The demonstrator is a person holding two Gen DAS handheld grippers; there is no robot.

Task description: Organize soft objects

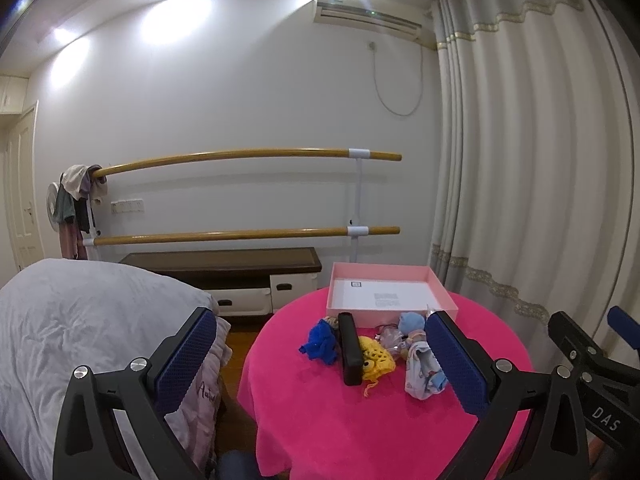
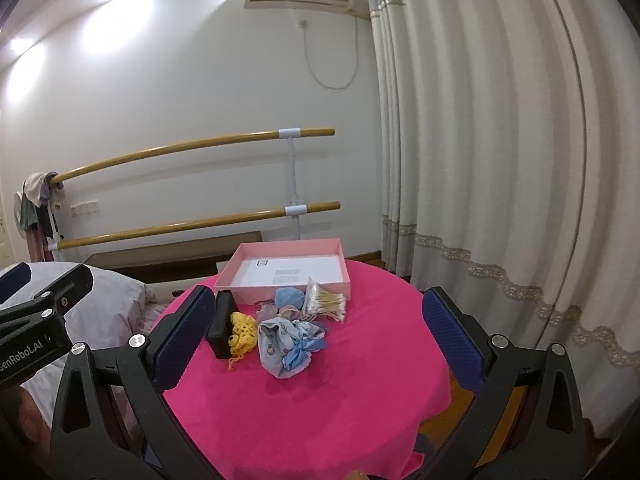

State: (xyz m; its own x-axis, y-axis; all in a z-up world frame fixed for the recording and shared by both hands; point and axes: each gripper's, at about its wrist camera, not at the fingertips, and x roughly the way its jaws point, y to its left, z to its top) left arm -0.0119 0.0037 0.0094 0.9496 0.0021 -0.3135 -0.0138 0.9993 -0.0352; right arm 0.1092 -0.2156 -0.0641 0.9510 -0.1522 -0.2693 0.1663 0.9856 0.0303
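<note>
Left claw [image 1: 320, 364] wide open, nothing held, above counter [image 1: 320, 420] w/ pink cloth. Right claw [image 2: 320, 340] also wide open, empty. Soft items clustered mid-counter just before pink box [image 2: 280, 250]: blue knit [image 1: 322, 342], black case [image 1: 350, 350], yellow crochet piece [image 2: 242, 330], printed cloth pouch [image 2: 280, 344], light-blue cap [image 2: 290, 298]. Cotton swab pack [image 2: 324, 302] touching box front wall.

Your two wrist cameras look forward and slightly down from the near side; both share the pink table [image 1: 320, 408] and pink box [image 2: 344, 278].
</note>
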